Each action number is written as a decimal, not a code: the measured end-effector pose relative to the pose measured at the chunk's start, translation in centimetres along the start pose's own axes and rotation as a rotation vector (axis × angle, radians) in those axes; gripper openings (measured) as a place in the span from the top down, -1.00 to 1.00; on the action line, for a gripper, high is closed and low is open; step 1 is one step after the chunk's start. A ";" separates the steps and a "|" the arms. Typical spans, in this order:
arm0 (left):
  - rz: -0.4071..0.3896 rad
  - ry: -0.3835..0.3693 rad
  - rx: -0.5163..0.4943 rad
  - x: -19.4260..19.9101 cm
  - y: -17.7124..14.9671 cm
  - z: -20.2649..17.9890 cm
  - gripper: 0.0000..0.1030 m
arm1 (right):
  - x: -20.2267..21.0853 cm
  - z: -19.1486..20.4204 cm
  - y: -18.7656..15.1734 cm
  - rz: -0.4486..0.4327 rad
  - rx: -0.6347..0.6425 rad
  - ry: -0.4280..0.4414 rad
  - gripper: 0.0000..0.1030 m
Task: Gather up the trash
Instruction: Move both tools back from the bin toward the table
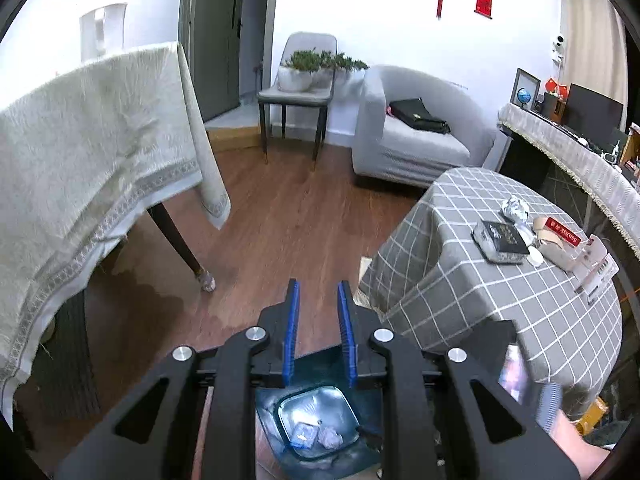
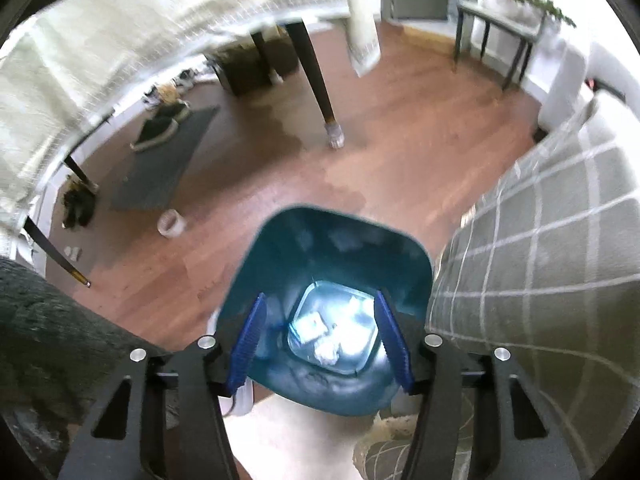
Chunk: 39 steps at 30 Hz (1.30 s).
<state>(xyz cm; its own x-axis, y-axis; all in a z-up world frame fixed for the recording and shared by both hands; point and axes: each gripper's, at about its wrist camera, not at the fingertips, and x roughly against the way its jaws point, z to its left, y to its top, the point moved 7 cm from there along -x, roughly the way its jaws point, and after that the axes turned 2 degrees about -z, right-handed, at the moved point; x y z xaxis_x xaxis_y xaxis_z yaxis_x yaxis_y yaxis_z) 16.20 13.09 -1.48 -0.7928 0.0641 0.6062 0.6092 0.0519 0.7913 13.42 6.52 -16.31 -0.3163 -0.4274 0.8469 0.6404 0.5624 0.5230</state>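
place: home living room | cues: sofa (image 1: 416,140), wood floor (image 1: 288,216), draped table (image 1: 96,128)

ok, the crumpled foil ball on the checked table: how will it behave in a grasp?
The foil ball looks crumpled and thin, so probably very light and will likely squash under the pads. Its irregular creases suggest it won't roll far, though a nudge could skid it across the checked tablecloth.

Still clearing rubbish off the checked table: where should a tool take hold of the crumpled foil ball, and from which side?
Grip the crumpled foil ball across its middle, coming from above. It sits at the far end of the litter on the checked table, close behind the dark box, so a low approach from the near side looks blocked. Its crinkles should give the pads purchase.
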 end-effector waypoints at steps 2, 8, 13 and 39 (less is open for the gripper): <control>-0.018 -0.012 -0.001 0.2 0.5 -0.5 0.59 | 1.8 0.2 0.6 -0.045 0.013 -0.002 0.00; -0.065 -0.008 0.037 0.8 2.1 -0.8 0.45 | 6.2 -0.6 1.5 -0.169 0.006 -0.029 0.08; -0.076 -0.017 0.051 0.4 2.8 -2.0 0.30 | 10.5 -3.0 1.7 -0.270 -0.027 -0.081 0.10; 0.004 -0.181 -0.086 -6.7 1.9 -17.4 -0.64 | 23.3 -16.1 -6.0 -0.467 -0.234 -0.302 -0.44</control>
<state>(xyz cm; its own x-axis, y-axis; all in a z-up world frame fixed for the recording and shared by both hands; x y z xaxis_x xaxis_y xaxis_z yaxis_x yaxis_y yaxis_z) 22.28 -4.61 -2.66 -0.7692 0.2422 0.5913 0.6025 -0.0331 0.7974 13.45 -18.19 -1.28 -0.7636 -0.3528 0.5408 0.5122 0.1788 0.8400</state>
